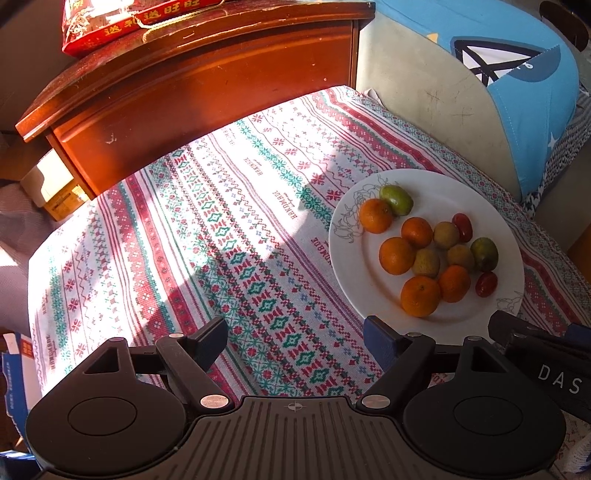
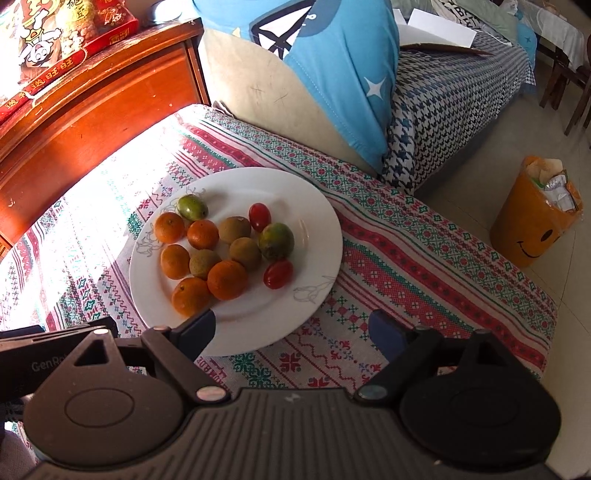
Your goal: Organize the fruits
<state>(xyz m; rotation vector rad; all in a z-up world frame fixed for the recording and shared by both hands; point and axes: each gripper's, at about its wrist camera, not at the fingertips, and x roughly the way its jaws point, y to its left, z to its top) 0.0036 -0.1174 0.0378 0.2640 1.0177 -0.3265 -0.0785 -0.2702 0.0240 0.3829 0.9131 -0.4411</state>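
A white plate [image 1: 436,181] [image 2: 317,206] rests on the patterned tablecloth. It carries several small oranges [image 1: 420,296] [image 2: 226,279], several brownish round fruits [image 1: 426,262] [image 2: 245,253], two green fruits [image 1: 396,199] [image 2: 276,241] and two red cherry tomatoes [image 1: 485,284] [image 2: 277,274]. My left gripper [image 1: 295,334] hovers open over bare cloth, left of the plate. My right gripper [image 2: 291,328] is open above the plate's near rim, its left finger [image 2: 197,328] over the rim just short of the closest orange. Neither holds anything. The right gripper's body [image 1: 535,347] shows in the left wrist view.
A red-brown wooden cabinet [image 1: 207,85] [image 2: 92,96] stands beyond the table, with a red gift box [image 1: 122,22] on top. A seat with a blue cushion [image 1: 517,74] [image 2: 332,66] sits at the back right. An orange smiley bin [image 2: 535,214] stands on the floor to the right.
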